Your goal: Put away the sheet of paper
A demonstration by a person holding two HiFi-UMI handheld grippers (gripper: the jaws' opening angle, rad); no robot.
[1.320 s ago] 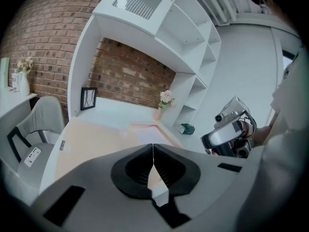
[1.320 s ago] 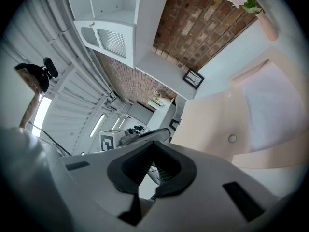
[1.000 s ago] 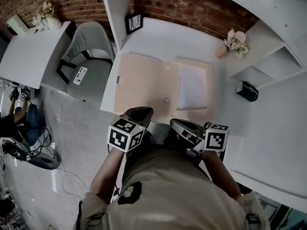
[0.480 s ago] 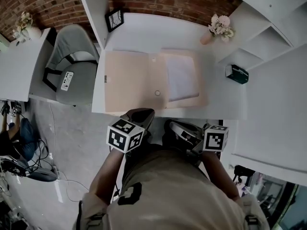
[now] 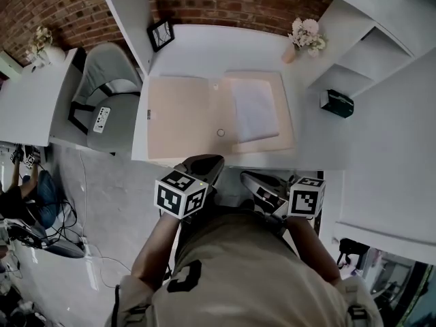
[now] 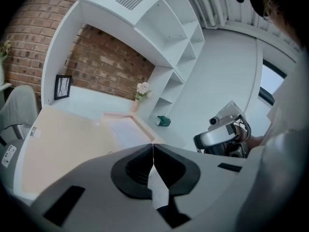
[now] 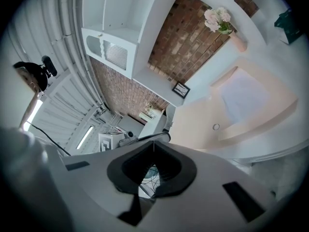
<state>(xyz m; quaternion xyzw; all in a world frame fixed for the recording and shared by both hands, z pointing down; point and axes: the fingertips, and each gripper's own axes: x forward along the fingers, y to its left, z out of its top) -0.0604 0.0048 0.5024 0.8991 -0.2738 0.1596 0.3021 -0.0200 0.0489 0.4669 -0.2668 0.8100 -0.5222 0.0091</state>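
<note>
White desk under brick wall. Open folder lies flat, with the sheet on its right half. Left gripper and right gripper hang at the near desk edge (jaws together, empty), clear of folder.

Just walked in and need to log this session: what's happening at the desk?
A person stands at the white desk holding a gripper in each hand. The left gripper and right gripper are both shut and empty, held near the body. The sheet of paper lies on the right half of the open beige folder, untouched.
</note>
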